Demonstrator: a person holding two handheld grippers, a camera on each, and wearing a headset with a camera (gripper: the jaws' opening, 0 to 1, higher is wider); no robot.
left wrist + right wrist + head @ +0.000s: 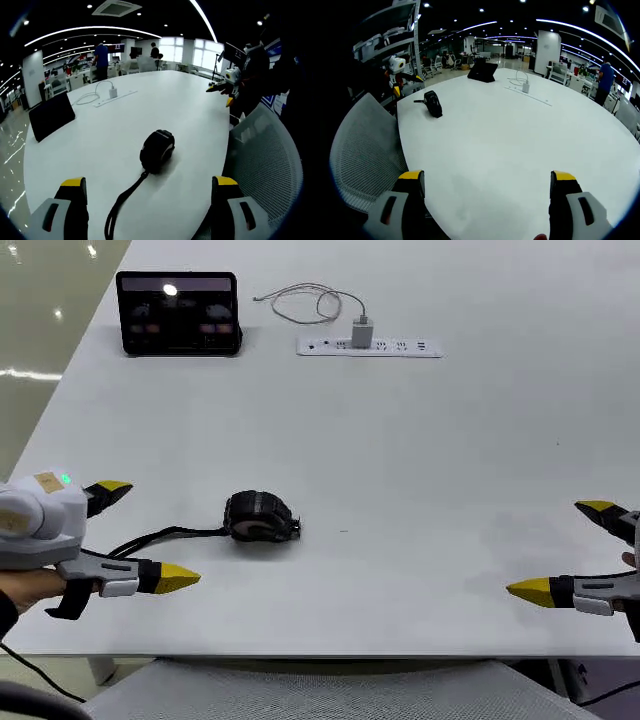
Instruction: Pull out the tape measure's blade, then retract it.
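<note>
Tape measure (261, 517) lower left-ctr on table (420, 450), left gripper (160, 532) near it w/ jaws apart, right gripper (551, 547) btm right, also released.

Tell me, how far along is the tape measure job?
Nothing looks done: the tape measure lies on the table, no blade drawn out. In hand: the left gripper, open, sits near it; the right gripper, open, is far off. Remaining: grip it, pull the blade, retract.
</note>
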